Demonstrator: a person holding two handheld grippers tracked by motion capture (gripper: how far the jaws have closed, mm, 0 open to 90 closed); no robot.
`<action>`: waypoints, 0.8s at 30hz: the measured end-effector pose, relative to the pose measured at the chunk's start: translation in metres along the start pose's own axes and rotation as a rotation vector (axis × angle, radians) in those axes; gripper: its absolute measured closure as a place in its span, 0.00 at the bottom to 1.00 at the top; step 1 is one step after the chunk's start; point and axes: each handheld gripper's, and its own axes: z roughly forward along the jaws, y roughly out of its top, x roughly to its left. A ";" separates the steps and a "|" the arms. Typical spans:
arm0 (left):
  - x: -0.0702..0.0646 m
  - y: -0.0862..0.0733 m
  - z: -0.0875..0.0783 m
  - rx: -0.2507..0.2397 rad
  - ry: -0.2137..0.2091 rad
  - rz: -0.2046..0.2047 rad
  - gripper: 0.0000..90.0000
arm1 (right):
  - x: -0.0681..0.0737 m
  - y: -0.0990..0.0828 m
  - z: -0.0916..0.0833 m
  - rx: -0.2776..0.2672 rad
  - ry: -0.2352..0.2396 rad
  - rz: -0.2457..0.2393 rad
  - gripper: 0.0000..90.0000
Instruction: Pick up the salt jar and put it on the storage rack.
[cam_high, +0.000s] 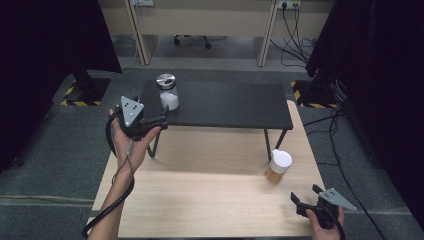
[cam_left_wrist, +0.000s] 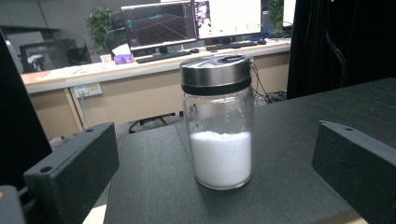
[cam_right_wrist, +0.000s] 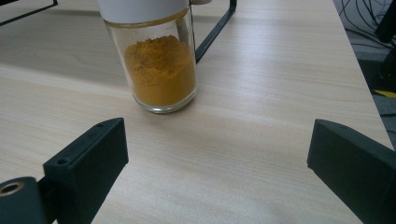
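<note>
Glass is the body of the jar, so it is hard, smooth and breakable, and I judge it a little slippery for the black pads. It stands upright on the black shelf above the bench, near the shelf's left end, with white powder filling the lower half and a metal lid on top. The left tool is released, its jaws wide apart, with the jar just ahead of them and not touched. The best place to take hold seems the straight wall below the lid, squeezing gently. The right tool is also spread and empty, near a jar of orange powder on the bench.
</note>
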 end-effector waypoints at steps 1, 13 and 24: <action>-0.001 -0.001 -0.003 -0.001 0.001 0.006 0.00 | 0.000 0.000 0.000 -0.001 0.000 0.000 0.06; -0.010 -0.024 -0.036 -0.018 0.002 0.011 0.00 | 0.000 -0.001 0.000 -0.003 0.000 0.000 0.06; -0.018 -0.054 -0.057 -0.019 -0.004 -0.003 0.00 | 0.001 0.000 0.000 -0.001 -0.003 -0.003 0.06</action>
